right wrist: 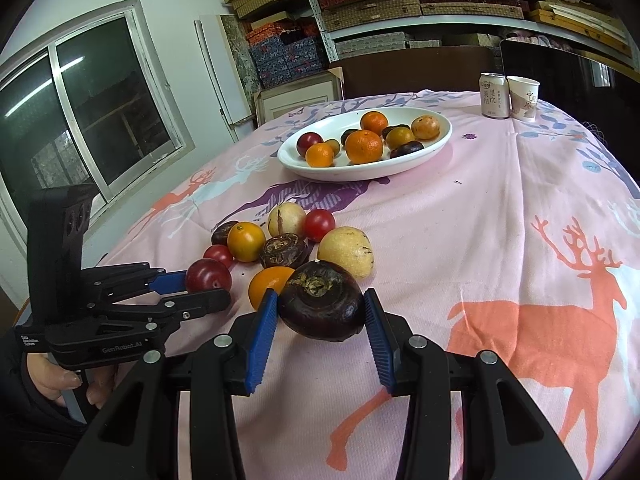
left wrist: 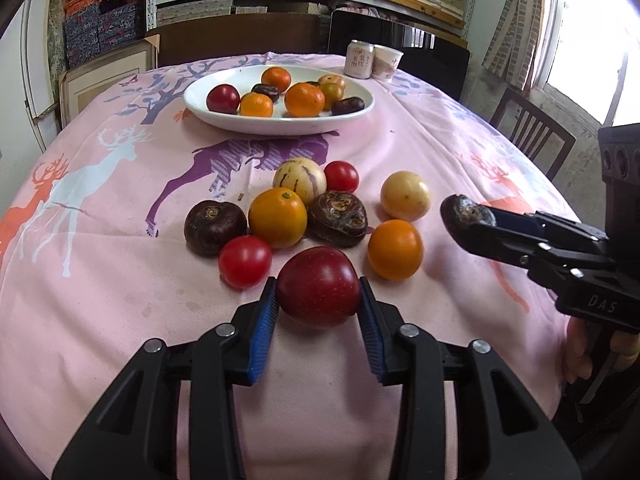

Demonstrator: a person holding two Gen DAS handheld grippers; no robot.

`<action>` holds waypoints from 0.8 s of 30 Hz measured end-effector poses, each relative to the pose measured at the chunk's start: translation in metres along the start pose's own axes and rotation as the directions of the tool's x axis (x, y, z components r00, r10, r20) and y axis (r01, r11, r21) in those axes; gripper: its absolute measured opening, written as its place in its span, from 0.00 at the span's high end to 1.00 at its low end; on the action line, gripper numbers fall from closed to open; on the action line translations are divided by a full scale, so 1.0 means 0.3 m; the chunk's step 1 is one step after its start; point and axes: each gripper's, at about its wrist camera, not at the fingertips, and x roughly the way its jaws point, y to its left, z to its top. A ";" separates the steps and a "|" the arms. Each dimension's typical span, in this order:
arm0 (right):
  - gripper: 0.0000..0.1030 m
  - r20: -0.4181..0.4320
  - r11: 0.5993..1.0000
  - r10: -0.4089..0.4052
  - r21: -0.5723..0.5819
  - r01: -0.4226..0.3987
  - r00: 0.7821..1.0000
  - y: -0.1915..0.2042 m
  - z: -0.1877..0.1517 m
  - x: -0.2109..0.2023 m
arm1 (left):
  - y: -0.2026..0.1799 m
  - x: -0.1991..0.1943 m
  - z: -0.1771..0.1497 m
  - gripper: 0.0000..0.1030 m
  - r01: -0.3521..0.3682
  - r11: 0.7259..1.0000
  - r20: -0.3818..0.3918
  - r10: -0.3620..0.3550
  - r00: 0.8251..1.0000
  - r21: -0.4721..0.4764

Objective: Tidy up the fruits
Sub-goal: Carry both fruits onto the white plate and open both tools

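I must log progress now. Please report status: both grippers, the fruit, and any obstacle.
Left gripper shut on plum. Right gripper shut on water chestnut. Plate part filled, loose fruit on cloth. Path to plate clear.

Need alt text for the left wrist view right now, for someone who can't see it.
The left gripper clamps a dark red plum just above a pink deer-print tablecloth. Loose fruit lies beyond it, then a white plate of fruit. At right, the right gripper holds a dark water chestnut.
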 end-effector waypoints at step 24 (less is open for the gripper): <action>0.57 0.147 0.987 -0.093 -0.115 0.110 0.985 0.002 0.391 -0.100 | 0.158 -0.088 0.396 0.63 0.021 0.999 0.165 -0.014 0.986 -0.040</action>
